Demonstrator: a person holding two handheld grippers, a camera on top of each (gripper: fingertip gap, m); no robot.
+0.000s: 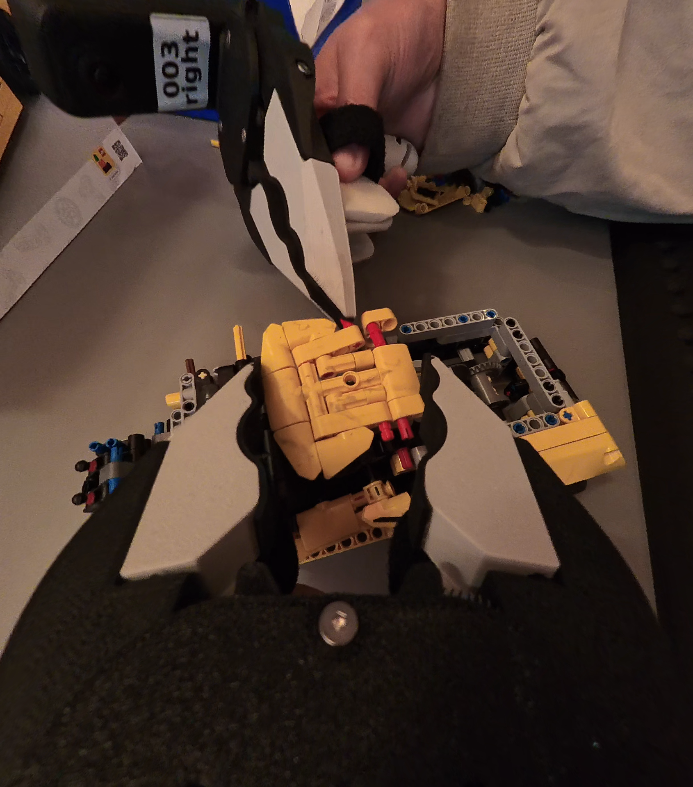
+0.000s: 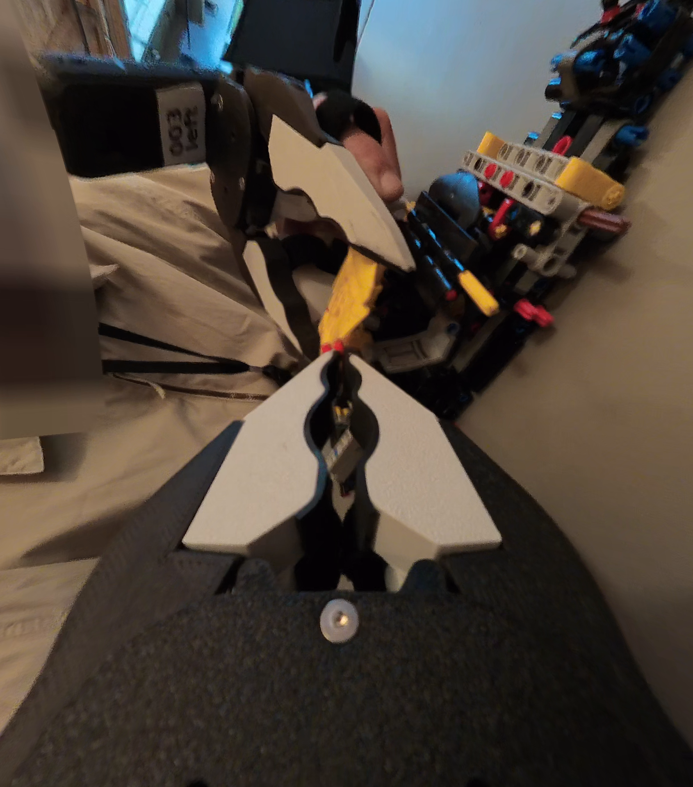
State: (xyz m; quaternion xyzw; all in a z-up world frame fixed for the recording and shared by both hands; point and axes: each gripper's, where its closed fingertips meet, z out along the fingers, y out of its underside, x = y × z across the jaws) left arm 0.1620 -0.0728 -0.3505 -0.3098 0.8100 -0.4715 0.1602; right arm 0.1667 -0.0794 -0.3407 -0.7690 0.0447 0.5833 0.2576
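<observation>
My left gripper point(image 1: 338, 383) straddles the yellow seat assembly point(image 1: 340, 392) of the brick-built vehicle chassis point(image 1: 519, 374) on the grey table point(image 1: 123, 340), apparently clamped against it. My right gripper point(image 1: 347, 317) pinches a red pin point(image 1: 348, 323) at the seat's far edge.

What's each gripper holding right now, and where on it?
The left gripper clamps the yellow seat block of the brick model by its two sides. The right gripper pinches a red pin at the block's far edge.
</observation>
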